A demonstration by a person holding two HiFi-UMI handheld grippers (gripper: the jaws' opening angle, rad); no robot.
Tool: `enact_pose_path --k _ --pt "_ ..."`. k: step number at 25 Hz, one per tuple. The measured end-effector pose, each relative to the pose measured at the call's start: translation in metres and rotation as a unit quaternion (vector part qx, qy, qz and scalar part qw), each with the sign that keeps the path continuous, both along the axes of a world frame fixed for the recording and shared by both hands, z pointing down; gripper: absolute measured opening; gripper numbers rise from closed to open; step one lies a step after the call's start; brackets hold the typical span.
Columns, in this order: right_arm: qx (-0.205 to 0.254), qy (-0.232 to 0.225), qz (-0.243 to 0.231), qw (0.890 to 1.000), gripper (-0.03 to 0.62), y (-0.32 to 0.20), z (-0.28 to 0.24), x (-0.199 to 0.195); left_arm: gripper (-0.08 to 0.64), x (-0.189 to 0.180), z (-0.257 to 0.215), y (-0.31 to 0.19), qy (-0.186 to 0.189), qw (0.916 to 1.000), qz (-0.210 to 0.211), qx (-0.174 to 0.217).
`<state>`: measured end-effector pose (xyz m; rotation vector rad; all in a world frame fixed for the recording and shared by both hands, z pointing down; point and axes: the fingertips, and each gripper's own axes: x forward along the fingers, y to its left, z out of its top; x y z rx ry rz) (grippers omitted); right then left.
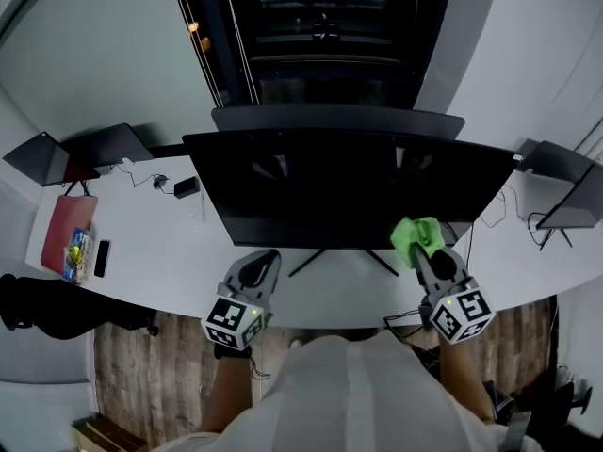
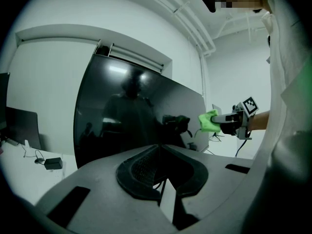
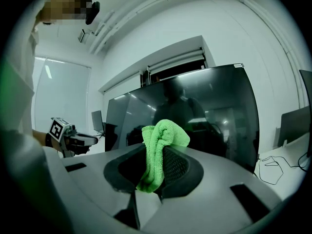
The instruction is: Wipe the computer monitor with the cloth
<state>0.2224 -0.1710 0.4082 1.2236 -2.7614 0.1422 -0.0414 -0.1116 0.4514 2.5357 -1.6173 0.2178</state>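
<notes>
A wide dark monitor (image 1: 349, 186) stands on the white desk (image 1: 160, 243), its screen off. My right gripper (image 1: 423, 251) is shut on a bunched green cloth (image 1: 416, 234), held just in front of the screen's lower right part. In the right gripper view the cloth (image 3: 160, 150) sticks up between the jaws, with the monitor (image 3: 204, 116) close behind. My left gripper (image 1: 263, 260) is shut with nothing in it, near the screen's lower left edge. The left gripper view shows the monitor (image 2: 122, 121) ahead and the cloth (image 2: 208, 121) at the right.
Smaller monitors (image 1: 42, 156) stand at the desk's left end, others (image 1: 565, 186) at its right end. A pink notebook (image 1: 66, 222), a phone (image 1: 101, 258) and a black adapter (image 1: 186, 186) with cables lie on the left. The monitor's stand legs (image 1: 330, 257) spread between my grippers.
</notes>
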Motion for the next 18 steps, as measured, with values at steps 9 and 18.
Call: enact_pose_path --k 9,18 --pt "-0.007 0.007 -0.016 1.0 0.071 -0.005 0.004 0.009 0.026 0.013 0.005 -0.009 0.006 1.0 -0.001 -0.006" --pt "-0.013 0.023 -0.03 0.999 0.071 -0.007 0.01 0.01 0.026 0.022 0.007 -0.02 0.011 0.9999 0.001 -0.004"
